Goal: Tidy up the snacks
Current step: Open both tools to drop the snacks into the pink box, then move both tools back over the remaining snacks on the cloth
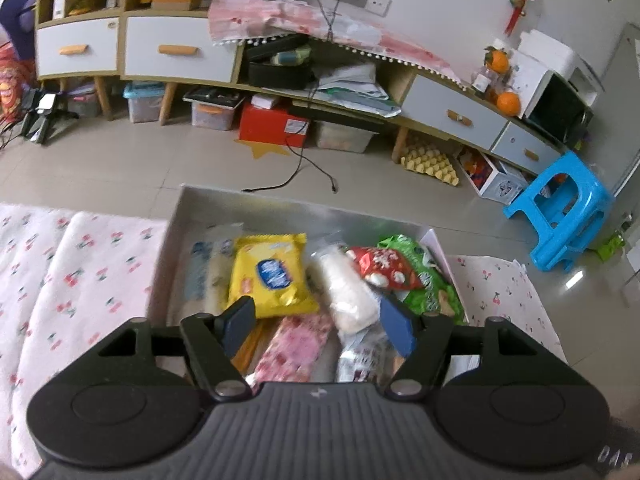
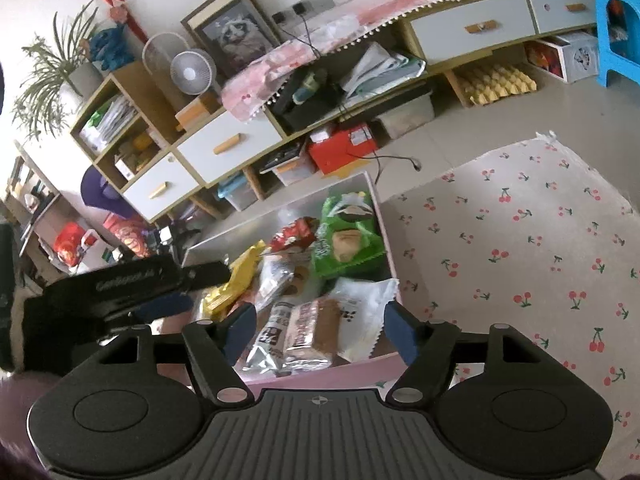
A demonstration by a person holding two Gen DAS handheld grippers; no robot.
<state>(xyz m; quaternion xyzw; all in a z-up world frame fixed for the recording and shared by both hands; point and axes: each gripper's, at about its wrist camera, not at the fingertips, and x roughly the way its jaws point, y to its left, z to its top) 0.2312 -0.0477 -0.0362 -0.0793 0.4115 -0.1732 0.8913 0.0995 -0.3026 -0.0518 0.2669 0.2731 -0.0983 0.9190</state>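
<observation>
Snacks fill the box (image 1: 280,208); left gripper (image 1: 318,326) and right gripper (image 2: 320,330) hover apart, empty, picking next.

My left gripper (image 1: 318,326) fills the lower frame, jaws spread wide, gripping nothing. My right gripper (image 2: 320,330) matches it; the left one shows mid-left.

Open box (image 1: 176,240) on cherry-print cloth, pink outside, pale inside — filled with loose snack packs. Yellow packet (image 1: 270,276) lies flat near middle; white pack (image 1: 352,292) beside it; red bag (image 1: 380,266) overlaps green bag (image 1: 428,280) at right wall. Pink patterned pack (image 1: 296,346) nearest — all jumbled, overlapping.
</observation>
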